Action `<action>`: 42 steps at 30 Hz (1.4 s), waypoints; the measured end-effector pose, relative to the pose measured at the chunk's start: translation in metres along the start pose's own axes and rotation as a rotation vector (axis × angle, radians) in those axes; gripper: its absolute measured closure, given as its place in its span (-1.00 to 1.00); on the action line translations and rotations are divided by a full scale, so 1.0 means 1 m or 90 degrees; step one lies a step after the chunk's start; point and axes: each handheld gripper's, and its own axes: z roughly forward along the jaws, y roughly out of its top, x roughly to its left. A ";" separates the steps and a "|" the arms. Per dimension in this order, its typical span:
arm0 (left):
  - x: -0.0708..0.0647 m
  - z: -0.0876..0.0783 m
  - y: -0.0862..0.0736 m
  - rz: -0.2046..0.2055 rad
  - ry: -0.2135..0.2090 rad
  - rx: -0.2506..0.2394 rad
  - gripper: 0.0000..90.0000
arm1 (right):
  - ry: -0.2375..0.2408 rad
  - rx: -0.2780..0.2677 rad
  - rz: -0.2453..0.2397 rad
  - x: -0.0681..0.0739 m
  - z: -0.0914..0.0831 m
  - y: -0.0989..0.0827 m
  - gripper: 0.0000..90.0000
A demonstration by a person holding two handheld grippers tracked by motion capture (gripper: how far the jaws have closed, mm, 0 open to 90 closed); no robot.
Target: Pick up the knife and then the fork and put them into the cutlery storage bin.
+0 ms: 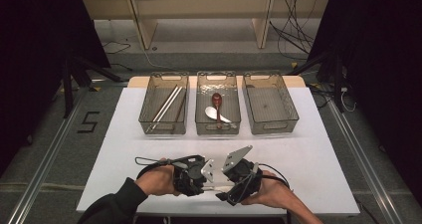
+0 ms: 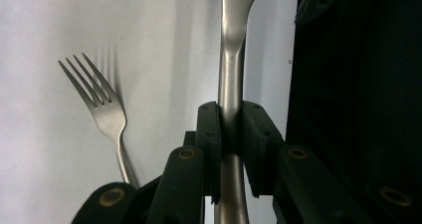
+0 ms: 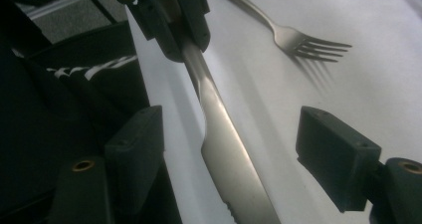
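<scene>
A steel table knife (image 2: 231, 59) is clamped by its handle in my left gripper (image 2: 231, 127), whose pads are shut on it. In the right gripper view the knife (image 3: 226, 149) runs between the wide-open jaws of my right gripper (image 3: 234, 152), and neither pad touches it; the left gripper (image 3: 171, 15) grips it at the top. A steel fork (image 2: 102, 107) lies on the white table beside the knife, tines away from the left gripper, fork (image 3: 293, 37). From above, the left gripper (image 1: 205, 180) and right gripper (image 1: 225, 194) meet near the table's front edge.
Three clear bins stand in a row at the back: the left bin (image 1: 149, 115) holds chopsticks (image 1: 168, 104), the middle bin (image 1: 200, 119) a dark red spoon (image 1: 217, 100) and a white spoon (image 1: 215, 114), and the right bin (image 1: 291, 115) nothing. The table's front edge is close below the hands.
</scene>
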 end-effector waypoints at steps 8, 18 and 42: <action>-0.003 -0.003 0.003 0.011 -0.005 -0.005 0.74 | 0.007 0.025 -0.014 0.004 0.007 0.002 -0.12; -0.006 -0.002 0.005 0.012 -0.008 -0.011 0.74 | 0.023 0.038 -0.043 0.006 0.013 0.001 0.25; -0.009 0.000 0.006 0.027 -0.015 -0.025 0.74 | 0.057 0.031 -0.072 0.007 0.010 -0.008 0.57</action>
